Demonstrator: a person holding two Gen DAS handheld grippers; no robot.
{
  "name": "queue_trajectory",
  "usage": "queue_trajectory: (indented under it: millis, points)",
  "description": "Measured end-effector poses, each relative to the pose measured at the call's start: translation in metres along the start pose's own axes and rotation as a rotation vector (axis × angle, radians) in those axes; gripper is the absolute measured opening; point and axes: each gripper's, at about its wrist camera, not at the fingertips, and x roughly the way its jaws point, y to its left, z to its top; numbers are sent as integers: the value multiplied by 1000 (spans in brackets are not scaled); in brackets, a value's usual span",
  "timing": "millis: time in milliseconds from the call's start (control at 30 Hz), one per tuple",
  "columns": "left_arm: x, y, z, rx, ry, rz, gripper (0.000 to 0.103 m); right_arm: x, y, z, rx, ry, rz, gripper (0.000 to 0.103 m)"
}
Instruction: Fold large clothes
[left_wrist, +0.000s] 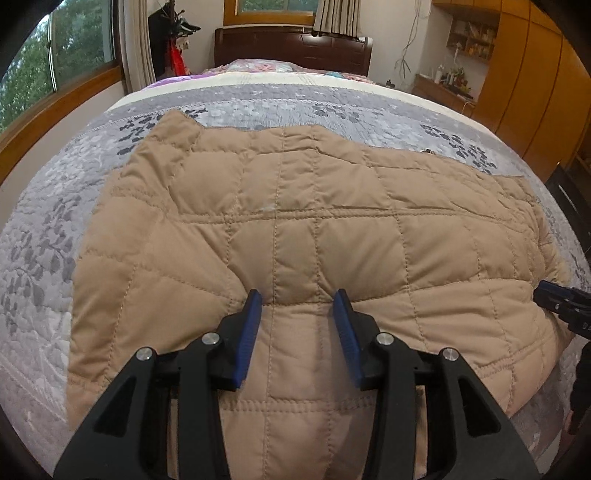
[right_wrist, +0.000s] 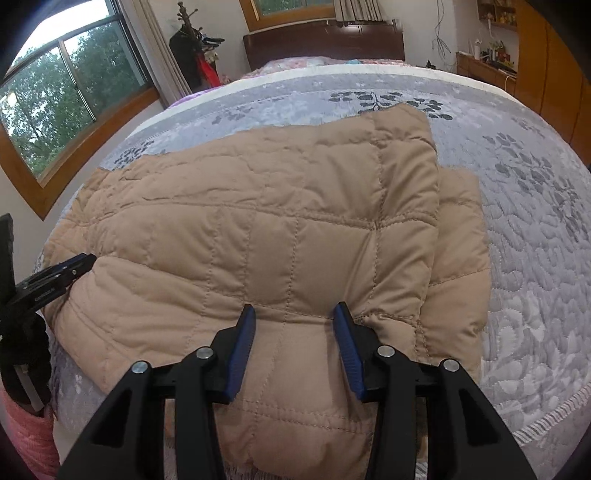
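Both tools, left tool (left_wrist: 297, 301) and right tool (right_wrist: 293, 314), hovered spread open and empty over the tan quilted jacket (left_wrist: 314, 236) lying on the bed (left_wrist: 44, 236); gripping the near hem evenly would likely fold it squarely.

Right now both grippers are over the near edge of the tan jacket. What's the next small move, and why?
Probably close both grippers on the near edge. The left gripper and right gripper are open, fingers pressing into the jacket with fabric bulging between them, so nothing is held yet. The jacket lies fairly flat on the bedspread, and its far half is free to fold onto.
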Motion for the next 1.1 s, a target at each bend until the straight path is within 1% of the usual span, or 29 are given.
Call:
queue_trajectory:
  millis: [133, 200, 267, 300, 333, 400, 467, 533, 600, 700, 733, 867, 1000, 1067, 1100]
  points:
    - [0, 0, 2, -13, 0, -1, 41, -3, 0, 5, 2, 13, 3, 44]
    - [-6, 2, 4, -36, 2, -8, 41, -13, -5, 9, 19, 20, 33, 44]
    - [-16, 6, 4, -66, 2, -16, 40, -28, -11, 11, 34, 8, 73, 44]
    - [-24, 9, 2, -84, -5, -17, 41, -35, -13, 12, 40, 1, 76, 44]
    - [-30, 12, 1, -93, -12, -12, 42, -44, -17, 13, 45, -8, 68, 44]
    - [-45, 18, -4, -117, -27, 20, 45, -59, -27, 14, 50, -14, 36, 44]
    - [-62, 28, -13, -158, -42, 56, 45, -64, -33, 13, 48, 5, 31, 44]
    - [-79, 40, -26, -219, -51, 79, 49, -62, -39, 13, 50, 28, 13, 44]
    - [-93, 53, -41, -291, -53, 112, 50, -58, -44, 13, 51, 43, -14, 44]
    - [-106, 68, -58, -375, -45, 114, 52, -46, -51, 13, 63, 71, -17, 43]
    - [-109, 74, -66, -420, -36, 98, 53, -41, -52, 13, 57, 78, -18, 42]
    - [-106, 84, -81, -524, -41, 17, 56, -28, -51, 12, 34, 99, -36, 41]
    - [-95, 90, -90, -631, -62, -98, 58, -23, -53, 12, 29, 109, -29, 41]
    - [-89, 89, -88, -656, -75, -137, 58, -23, -54, 12, 30, 109, -22, 41]
    - [-85, 88, -87, -664, -80, -145, 58, -23, -55, 11, 30, 109, -20, 41]
